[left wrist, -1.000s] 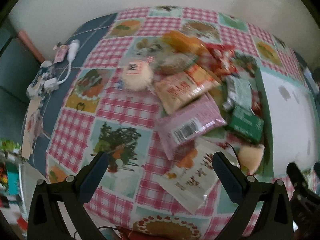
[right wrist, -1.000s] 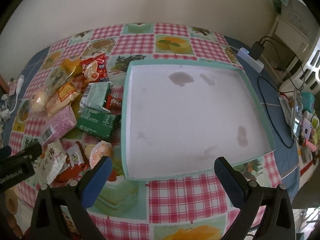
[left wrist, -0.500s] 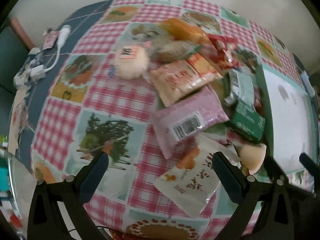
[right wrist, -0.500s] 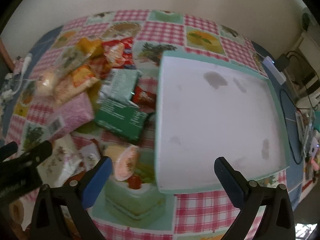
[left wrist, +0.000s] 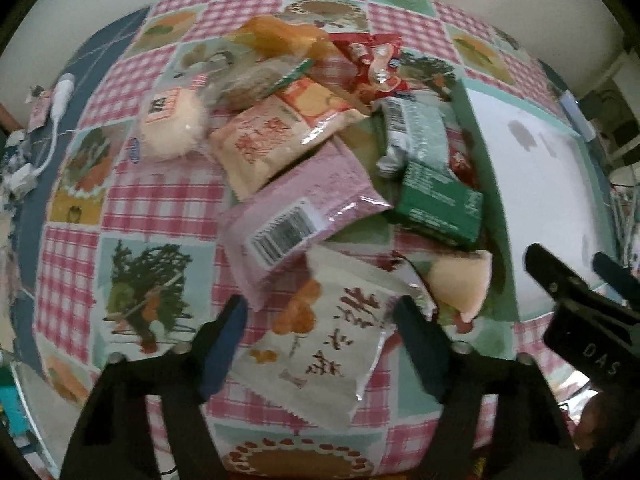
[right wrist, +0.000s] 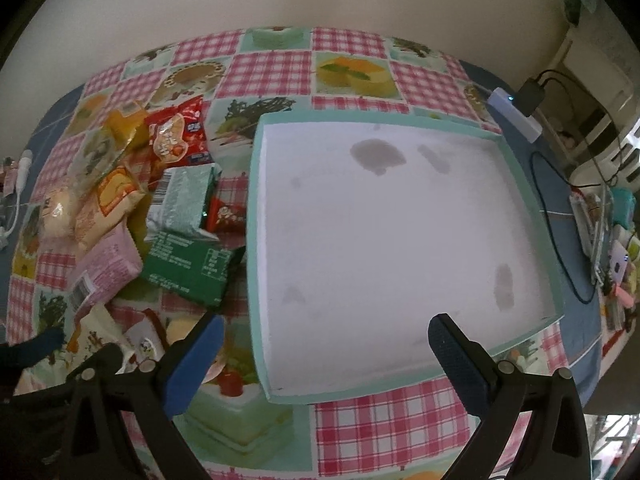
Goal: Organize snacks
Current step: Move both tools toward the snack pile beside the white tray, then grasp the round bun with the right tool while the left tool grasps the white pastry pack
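A heap of snack packets lies on the checked tablecloth. My left gripper [left wrist: 320, 324] is open, its fingers either side of a white packet with orange print [left wrist: 320, 344], just above it. Behind it lie a pink packet with a barcode [left wrist: 296, 216], a green box [left wrist: 436, 204], a silver-green pouch [left wrist: 416, 136] and a red packet [left wrist: 376, 60]. A teal-rimmed white tray [right wrist: 256, 208] stands to the right of the heap, with nothing in it. My right gripper [right wrist: 324, 340] is open and empty over the tray's near edge; it also shows in the left wrist view [left wrist: 572, 268].
A round bun in wrap [left wrist: 172, 124] lies at the heap's left edge. A white cable and charger [left wrist: 56, 100] lie at the table's far left. A power strip [right wrist: 516, 116], cables and small items [right wrist: 616, 256] crowd the right side. A wall runs behind the table.
My left gripper has moved down and forward onto the white packet, and its fingers have narrowed around it. My right gripper has shifted back to the right over the tray.
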{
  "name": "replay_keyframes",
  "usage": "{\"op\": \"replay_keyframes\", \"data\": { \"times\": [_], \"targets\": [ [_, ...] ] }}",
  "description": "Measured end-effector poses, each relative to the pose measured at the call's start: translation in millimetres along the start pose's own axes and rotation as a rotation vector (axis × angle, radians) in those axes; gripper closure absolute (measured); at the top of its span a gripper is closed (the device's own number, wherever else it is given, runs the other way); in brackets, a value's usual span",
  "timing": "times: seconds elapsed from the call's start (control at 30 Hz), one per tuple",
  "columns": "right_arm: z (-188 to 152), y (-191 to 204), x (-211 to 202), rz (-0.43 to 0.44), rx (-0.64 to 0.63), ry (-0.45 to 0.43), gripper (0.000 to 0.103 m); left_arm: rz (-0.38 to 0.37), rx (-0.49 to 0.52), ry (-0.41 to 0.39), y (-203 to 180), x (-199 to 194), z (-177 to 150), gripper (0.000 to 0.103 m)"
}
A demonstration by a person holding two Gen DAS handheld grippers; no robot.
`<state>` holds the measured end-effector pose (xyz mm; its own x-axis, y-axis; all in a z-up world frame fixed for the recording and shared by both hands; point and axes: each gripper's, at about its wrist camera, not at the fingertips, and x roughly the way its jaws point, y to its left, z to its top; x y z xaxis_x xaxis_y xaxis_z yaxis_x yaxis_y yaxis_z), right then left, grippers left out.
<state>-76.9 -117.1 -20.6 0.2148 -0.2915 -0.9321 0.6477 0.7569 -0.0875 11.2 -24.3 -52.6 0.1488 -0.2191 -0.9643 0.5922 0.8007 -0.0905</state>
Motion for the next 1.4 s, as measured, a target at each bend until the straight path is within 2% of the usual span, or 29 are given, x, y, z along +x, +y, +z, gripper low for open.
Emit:
{"op": "replay_keyframes", "data": {
  "times": [0.07, 0.13, 0.27, 0.47, 0.6, 0.73, 0.87, 0.93, 1.2, 1.3, 1.33, 1.4],
  "targets": [
    [-1, 0, 0, 0.022, 0.006, 0.004, 0.0, -0.006, -0.009, 0.0, 1, -2, -1, 0.037],
    [-1, 0, 0, 0.032, 0.011, 0.003, 0.0, -0.009, -0.021, -0.005, 3, -3, -2, 0.038],
    [-3, 2, 0, 0.068, 0.02, 0.006, 0.0, -0.003, -0.092, 0.007, 26, -6, -4, 0.039],
    [-7, 17, -2, 0.179, -0.013, 0.013, 0.0, 0.018, -0.248, 0.008, 57, -5, -10, 0.039],
    [-9, 29, -3, 0.235, -0.044, 0.014, 0.002, 0.01, -0.32, 0.019, 75, -5, -16, 0.039],
    [-10, 36, -6, 0.289, -0.06, 0.007, 0.009, 0.027, -0.371, 0.022, 91, -9, -23, 0.039],
    [-12, 41, -6, 0.343, -0.067, 0.017, 0.014, 0.031, -0.4, 0.03, 106, -10, -29, 0.039],
    [-13, 45, -2, 0.339, -0.073, 0.036, 0.018, 0.025, -0.401, 0.032, 110, -9, -29, 0.039],
    [-11, 51, 8, 0.318, -0.067, 0.065, 0.024, 0.028, -0.381, 0.046, 115, -14, -32, 0.036],
    [-11, 54, 12, 0.332, -0.063, 0.077, 0.033, 0.03, -0.378, 0.051, 116, -19, -33, 0.035],
    [-10, 55, 14, 0.335, -0.062, 0.085, 0.037, 0.036, -0.38, 0.054, 103, -9, -28, 0.035],
    [-8, 58, 13, 0.341, -0.063, 0.082, 0.039, 0.036, -0.38, 0.054, 104, -11, -28, 0.035]
  ]
}}
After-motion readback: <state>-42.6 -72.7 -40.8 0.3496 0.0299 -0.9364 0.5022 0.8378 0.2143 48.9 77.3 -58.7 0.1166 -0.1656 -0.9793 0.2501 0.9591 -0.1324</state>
